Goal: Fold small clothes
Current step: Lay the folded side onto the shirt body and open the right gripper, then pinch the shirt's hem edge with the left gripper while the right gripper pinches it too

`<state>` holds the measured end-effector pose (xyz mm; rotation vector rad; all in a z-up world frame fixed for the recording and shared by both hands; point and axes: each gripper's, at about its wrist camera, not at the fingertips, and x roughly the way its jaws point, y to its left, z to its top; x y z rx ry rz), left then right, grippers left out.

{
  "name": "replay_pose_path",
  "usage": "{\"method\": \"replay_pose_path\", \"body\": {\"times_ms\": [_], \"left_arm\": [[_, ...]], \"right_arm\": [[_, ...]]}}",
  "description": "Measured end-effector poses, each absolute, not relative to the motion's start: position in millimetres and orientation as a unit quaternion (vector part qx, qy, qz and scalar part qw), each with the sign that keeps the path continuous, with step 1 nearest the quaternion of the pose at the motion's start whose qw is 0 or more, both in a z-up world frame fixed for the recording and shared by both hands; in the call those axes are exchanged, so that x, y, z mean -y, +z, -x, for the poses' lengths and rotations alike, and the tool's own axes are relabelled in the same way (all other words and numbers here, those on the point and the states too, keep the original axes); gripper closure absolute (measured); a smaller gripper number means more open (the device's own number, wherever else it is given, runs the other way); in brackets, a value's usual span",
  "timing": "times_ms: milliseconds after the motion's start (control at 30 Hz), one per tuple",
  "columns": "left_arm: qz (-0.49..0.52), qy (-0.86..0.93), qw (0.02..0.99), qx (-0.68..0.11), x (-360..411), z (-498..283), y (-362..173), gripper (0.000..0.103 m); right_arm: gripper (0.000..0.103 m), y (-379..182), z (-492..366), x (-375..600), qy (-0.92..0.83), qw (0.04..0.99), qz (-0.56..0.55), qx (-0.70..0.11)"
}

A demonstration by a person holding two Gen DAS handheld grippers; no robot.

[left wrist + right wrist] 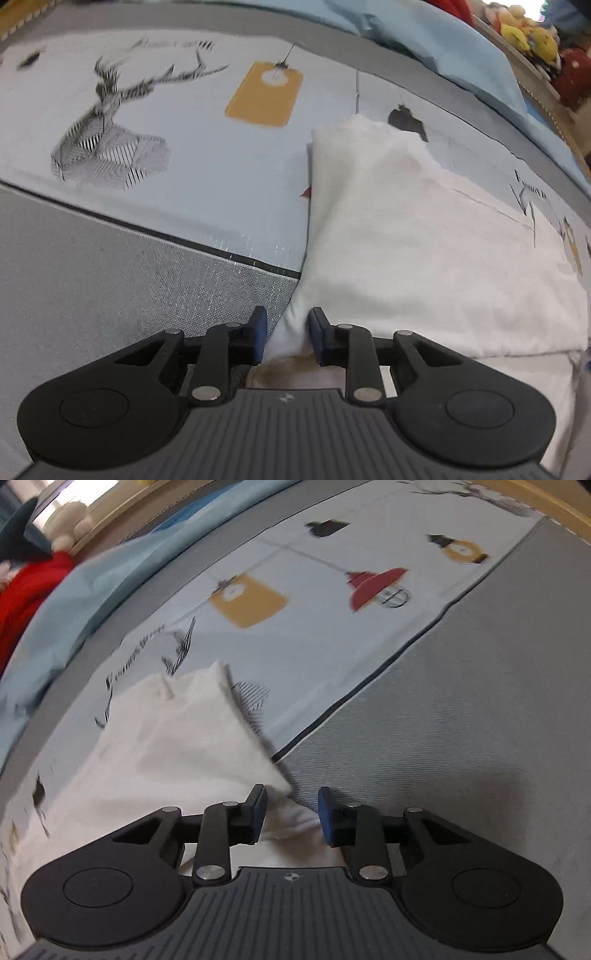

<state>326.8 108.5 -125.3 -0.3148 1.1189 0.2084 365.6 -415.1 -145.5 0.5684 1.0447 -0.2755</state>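
White garment (424,236) lies on a printed sheet (207,162) spread over a grey bed cover (92,280). It looks partly folded: the left edge is a doubled ridge, the top end narrow. Its near end hangs toward both cameras.

Left gripper (287,334): jaws part open, a bunched near-left corner of the garment sits in the gap. The cloth seems to touch the left pad; whether the right pad bears on it I cannot tell. Grip looks loose, not a firm pinch.

Right gripper (291,814): jaws part open, gap somewhat wider. The near-right corner of the garment (177,738) lies against the left pad and droops into the gap; the right finger stands clear over grey cover. Not pinched.

Step in hand, as I judge it: taking the two near corners, ahead of carrying the near end over toward the far end. It could equally be a release; the frames do not settle that.

Next move calls for both jaws to close fully on cloth, both layers caught, then a level lift of both corners together so the edge stays straight.

Beyond the sheet: a pale blue blanket (443,40), soft toys (524,33) at the far edge.
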Motion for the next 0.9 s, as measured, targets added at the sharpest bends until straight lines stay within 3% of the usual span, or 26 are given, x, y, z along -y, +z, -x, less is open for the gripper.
{"method": "replay_pose_path", "body": {"times_ms": [300,567,767,900], "left_arm": [[0.146,0.09,0.857,-0.487,-107,-283,-78,0.073],[0.14,0.064,0.86,-0.487,-100,-205,-33,0.073],[0.141,0.023,0.85,-0.506,-83,-123,-45,0.073],[0.16,0.009,0.829,-0.535,-77,-87,-68,0.073]], "right_arm": [[0.072,-69,-322,401,-0.055,0.896,-0.138,-0.419],[0.072,-33,-232,420,-0.011,0.896,-0.141,-0.422],[0.072,-28,-165,424,0.019,0.899,-0.144,-0.414],[0.072,-54,-122,424,0.022,0.887,-0.134,-0.442]]}}
